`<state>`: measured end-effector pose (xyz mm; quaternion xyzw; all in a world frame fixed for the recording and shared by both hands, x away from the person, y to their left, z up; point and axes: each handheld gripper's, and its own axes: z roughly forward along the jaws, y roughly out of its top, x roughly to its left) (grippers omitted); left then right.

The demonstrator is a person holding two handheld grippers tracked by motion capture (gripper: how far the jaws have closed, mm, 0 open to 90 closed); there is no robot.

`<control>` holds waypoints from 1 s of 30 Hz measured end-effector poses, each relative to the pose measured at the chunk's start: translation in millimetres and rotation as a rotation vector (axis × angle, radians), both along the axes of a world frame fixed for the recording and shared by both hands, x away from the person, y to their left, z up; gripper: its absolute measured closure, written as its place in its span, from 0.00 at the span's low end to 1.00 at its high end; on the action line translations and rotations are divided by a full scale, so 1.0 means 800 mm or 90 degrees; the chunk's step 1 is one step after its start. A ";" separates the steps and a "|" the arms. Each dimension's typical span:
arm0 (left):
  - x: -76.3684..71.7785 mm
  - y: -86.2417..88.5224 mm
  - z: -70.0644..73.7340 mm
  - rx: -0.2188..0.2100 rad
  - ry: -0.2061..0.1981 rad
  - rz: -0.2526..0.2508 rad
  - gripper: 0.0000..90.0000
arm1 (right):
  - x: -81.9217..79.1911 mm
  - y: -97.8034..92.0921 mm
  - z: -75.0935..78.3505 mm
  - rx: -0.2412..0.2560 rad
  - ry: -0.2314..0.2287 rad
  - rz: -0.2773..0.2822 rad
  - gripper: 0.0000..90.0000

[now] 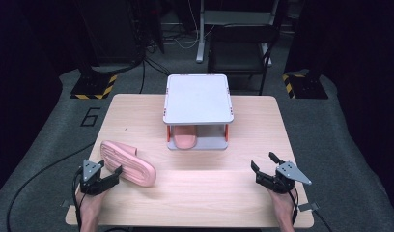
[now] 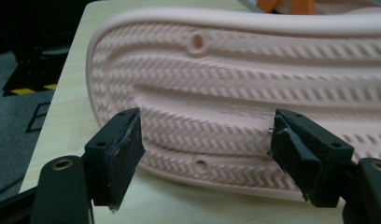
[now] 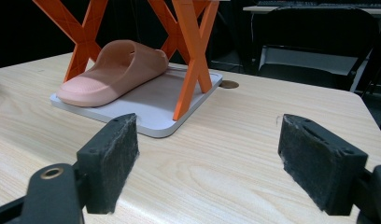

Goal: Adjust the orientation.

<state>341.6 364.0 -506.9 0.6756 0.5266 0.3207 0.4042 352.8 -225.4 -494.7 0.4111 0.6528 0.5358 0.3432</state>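
A pink slipper (image 1: 128,163) lies tipped on its side on the left of the wooden table (image 1: 209,193), its ribbed sole (image 2: 235,98) facing my left gripper (image 1: 109,175). That gripper is open, its jaws close to the sole with nothing between them (image 2: 205,154). A second pink slipper (image 1: 185,139) rests on the lower shelf of a small grey rack (image 1: 198,98) with orange legs; it is also seen in the right gripper view (image 3: 116,70). My right gripper (image 1: 263,162) is open over bare table at the right front (image 3: 207,163).
The rack's lower tray (image 3: 156,109) and orange cross legs (image 3: 191,51) stand ahead of the right gripper. A black chair (image 1: 241,48) and desk legs stand behind the table. Yellow-black striped bases (image 1: 93,87) sit on the grey floor.
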 end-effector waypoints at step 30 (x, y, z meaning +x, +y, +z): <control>-0.027 -0.011 0.059 0.036 -0.051 -0.006 0.31 | 0.000 0.000 -0.001 0.001 -0.001 0.001 0.22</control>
